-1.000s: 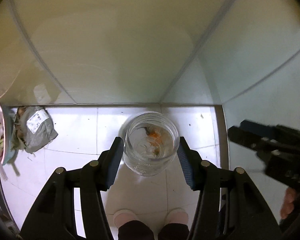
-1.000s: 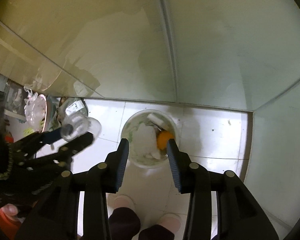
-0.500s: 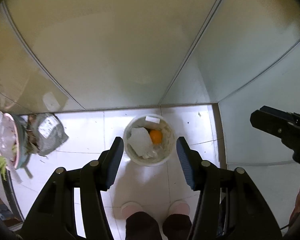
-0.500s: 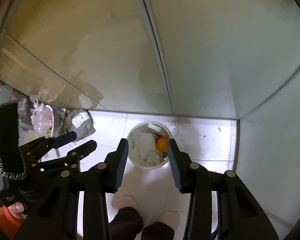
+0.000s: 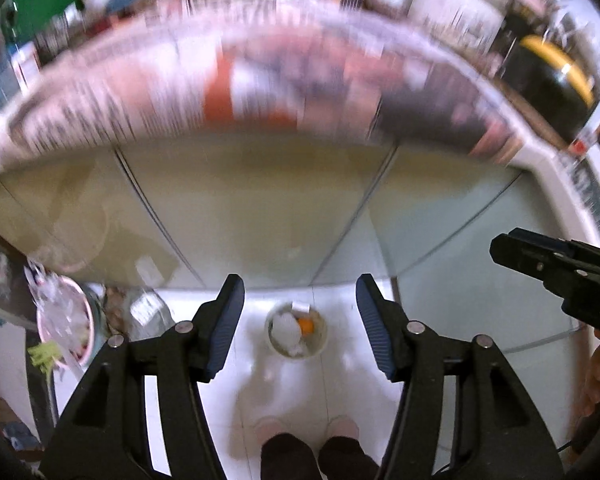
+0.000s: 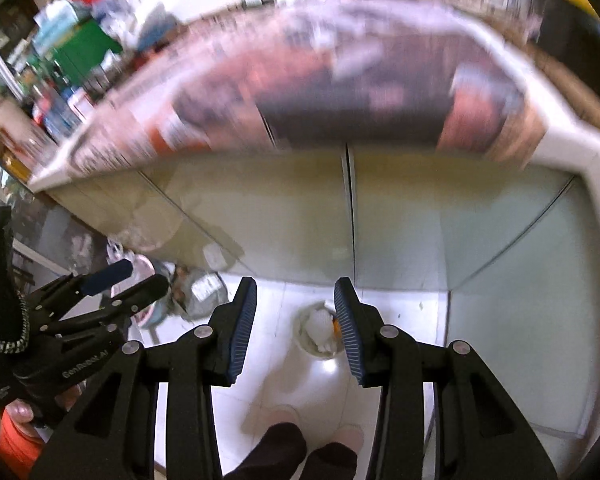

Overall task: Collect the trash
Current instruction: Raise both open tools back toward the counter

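Note:
A white trash bin (image 5: 296, 336) stands on the white tiled floor far below, holding white crumpled paper and an orange piece; it also shows in the right wrist view (image 6: 318, 334). My left gripper (image 5: 298, 326) is open and empty, high above the bin. My right gripper (image 6: 296, 326) is open and empty, also high above it. Each gripper shows in the other's view: the right one (image 5: 556, 272) at the right edge, the left one (image 6: 100, 292) at the left. The countertop (image 5: 260, 92) above is covered with printed paper, blurred.
Pale cabinet doors (image 5: 260, 216) fill the middle. A grey bag (image 5: 148, 312) and a pink-rimmed bowl (image 5: 62, 320) sit on the floor at left. A black and yellow appliance (image 5: 548, 76) stands on the counter at right. My feet (image 5: 304, 436) are below.
The clear cup held by my left gripper a second ago is gone from it. Both grippers have risen and tilted up, so the bin looks smaller and the countertop has come into view.

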Demonstrator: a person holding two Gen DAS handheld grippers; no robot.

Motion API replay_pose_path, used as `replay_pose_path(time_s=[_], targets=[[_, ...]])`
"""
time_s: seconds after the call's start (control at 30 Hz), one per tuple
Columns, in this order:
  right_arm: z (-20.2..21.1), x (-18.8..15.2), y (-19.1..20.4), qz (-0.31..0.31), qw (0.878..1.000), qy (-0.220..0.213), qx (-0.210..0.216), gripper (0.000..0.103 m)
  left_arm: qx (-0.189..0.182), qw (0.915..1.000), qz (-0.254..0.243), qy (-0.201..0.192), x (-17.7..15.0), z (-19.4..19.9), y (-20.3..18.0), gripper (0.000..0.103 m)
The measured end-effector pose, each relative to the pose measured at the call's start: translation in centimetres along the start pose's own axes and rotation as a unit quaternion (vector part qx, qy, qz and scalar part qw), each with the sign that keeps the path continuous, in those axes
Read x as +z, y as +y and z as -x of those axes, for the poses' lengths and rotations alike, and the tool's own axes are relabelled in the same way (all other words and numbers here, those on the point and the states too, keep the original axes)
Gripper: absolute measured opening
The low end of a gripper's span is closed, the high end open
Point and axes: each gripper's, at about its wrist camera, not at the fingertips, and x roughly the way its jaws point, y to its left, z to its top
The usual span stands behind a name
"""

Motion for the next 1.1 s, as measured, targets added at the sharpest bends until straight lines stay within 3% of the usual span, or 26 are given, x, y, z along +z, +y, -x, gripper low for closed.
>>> replay_pose_path(time_s=[0.33, 0.4, 0.47, 0.57, 0.77, 1.1], targets=[[11.9, 4.2, 5.2, 0.007, 0.992, -0.117, -0.035, 0.048, -0.013, 0.9909, -0.023, -0.132, 6.6, 15.3, 1.4, 0.073], [13.5, 4.6, 5.8, 0.008, 0.99, -0.138, -0.041, 0.051, -0.009, 0.987, -0.03, -0.158, 7.5, 17.7, 1.7, 0.079], [14.9, 5.1, 6.6, 0.009, 0.985, -0.165, -0.053, 0.063, 0.001, 0.9817, -0.034, -0.187, 8.3, 19.9, 2.0, 0.089], [16.9, 6.0, 7.4, 0.015, 0.978, -0.199, -0.063, 0.064, 0.005, 0.9748, -0.041, -0.219, 9.4, 22.3, 2.4, 0.096], [18.7, 8.1, 7.9, 0.016, 0.968, -0.242, -0.059, 0.071, 0.011, 0.9683, -0.054, -0.244, 12.2, 23.7, 1.9, 0.098], [17.2, 14.9, 4.8, 0.044, 0.961, -0.271, -0.038, 0.071, 0.042, 0.961, -0.043, -0.27, 19.5, 20.1, -0.1, 0.099]])
